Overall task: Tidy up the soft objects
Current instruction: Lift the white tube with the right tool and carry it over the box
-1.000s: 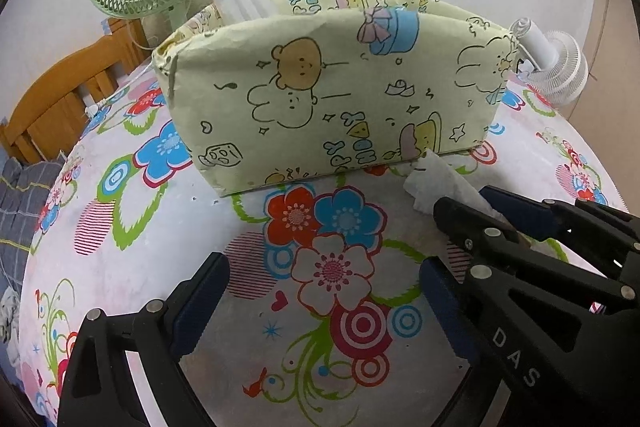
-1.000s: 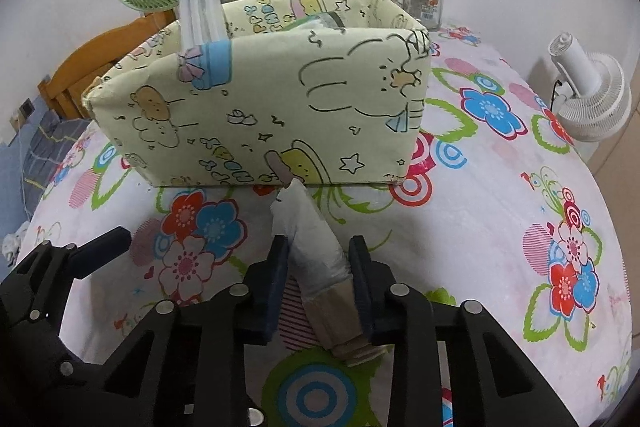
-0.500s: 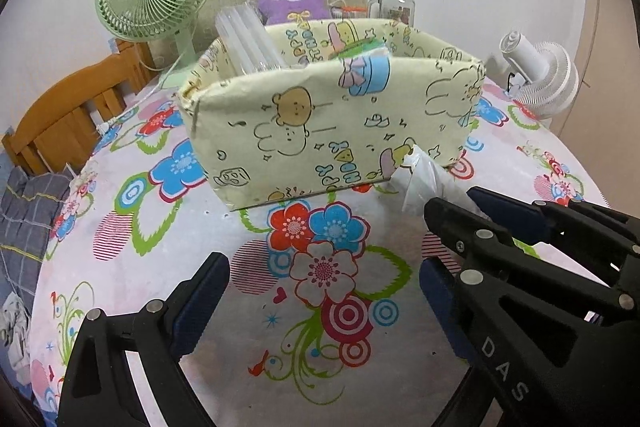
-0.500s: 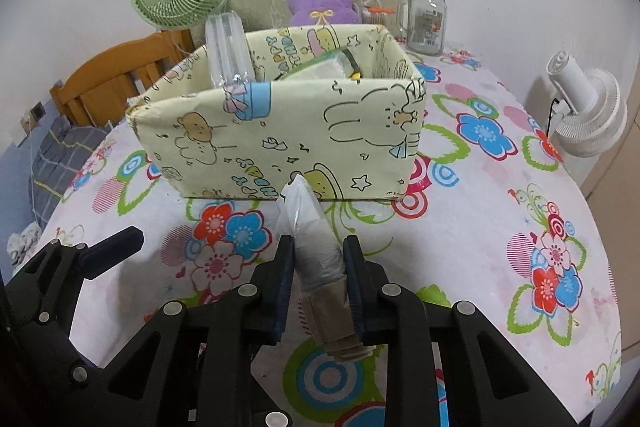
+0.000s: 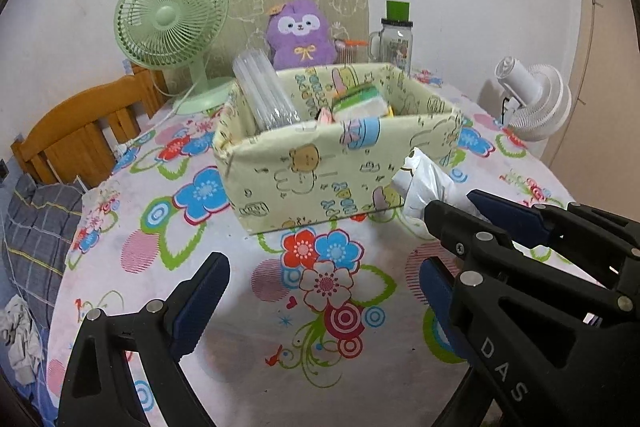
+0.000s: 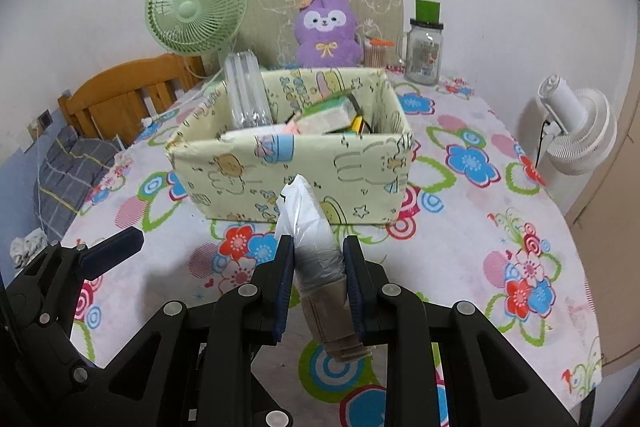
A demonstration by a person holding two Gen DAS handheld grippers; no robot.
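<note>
Since a second ago both cameras have risen and drawn back from the box: its inside, hidden before, now shows, and the packet has come up with the right gripper.

Left wrist view: the left gripper (image 5: 324, 291) hangs over the tablecloth (image 5: 136, 227) with its jaws spread wide and nothing between them. Ahead stands the box (image 5: 320, 175), pale yellow with cartoon animals, open at the top. Inside it a clear tube (image 5: 264, 95) leans at the left, and a green pack (image 5: 360, 103) lies toward the right. The right gripper (image 5: 460, 211) comes in from the right, and the white plastic end of the packet (image 5: 424, 183) sticks out of its jaws, just in front of the box's right corner. Behind the box are a green fan (image 5: 168, 23), a purple plush (image 5: 302, 35) and a jar (image 5: 394, 43); a white fan (image 5: 536, 99) stands at the right, off the table, and a wooden chair (image 5: 80, 135) at the left.

Right wrist view: the right gripper (image 6: 318, 267) is clamped narrow on the packet (image 6: 316, 243), white plastic at the top, grey in the middle, brown paper at the bottom. The packet is held upright, clear of the tablecloth (image 6: 480, 227), its tip in front of the box (image 6: 280, 179) and below its rim. One finger of the left gripper (image 6: 116, 251) shows at the left.
</note>
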